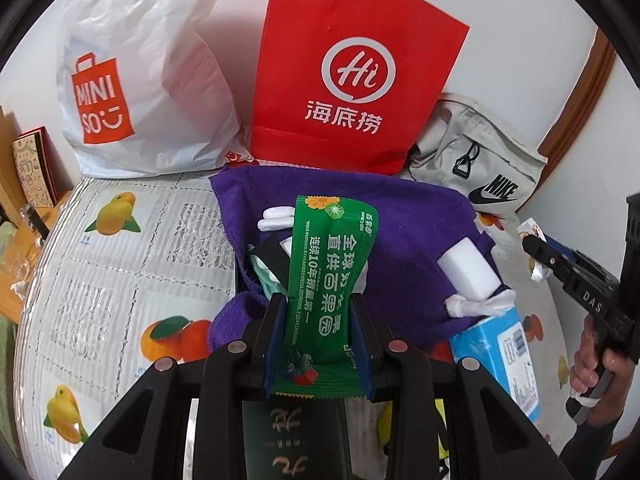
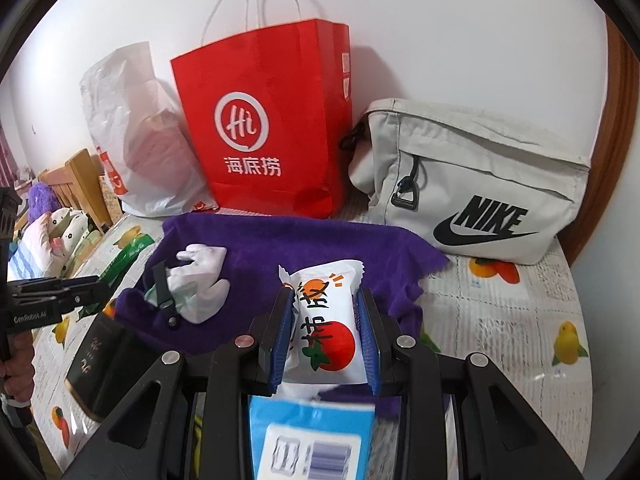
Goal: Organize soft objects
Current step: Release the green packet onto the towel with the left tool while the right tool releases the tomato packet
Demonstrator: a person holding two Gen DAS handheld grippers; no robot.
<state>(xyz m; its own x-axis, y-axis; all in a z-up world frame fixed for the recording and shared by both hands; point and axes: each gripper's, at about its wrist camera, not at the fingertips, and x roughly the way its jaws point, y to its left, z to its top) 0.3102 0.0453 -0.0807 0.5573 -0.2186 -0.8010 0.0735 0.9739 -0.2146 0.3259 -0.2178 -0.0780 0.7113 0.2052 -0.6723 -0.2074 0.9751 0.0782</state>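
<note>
Left gripper [image 1: 318, 340]: closed on a flat green foil snack packet [image 1: 332, 276], held above the purple fleece towel [image 1: 416, 240].
Right gripper [image 2: 326, 340]: clamped on a white puffy wrapper printed with a tomato [image 2: 326, 328], over the same towel.
Slip risk: the glossy green packet is pinched near its tail, so it may slide out.
Crush risk: the puffy wrapper could be squashed, though its contents cannot be made out.
Snag risk: the towel may be dragged at release.

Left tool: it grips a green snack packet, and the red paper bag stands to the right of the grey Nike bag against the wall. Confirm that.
One slip: the red paper bag stands left of the grey Nike bag, not right, as the right wrist view shows. The left tool does grip the green snack packet.
</note>
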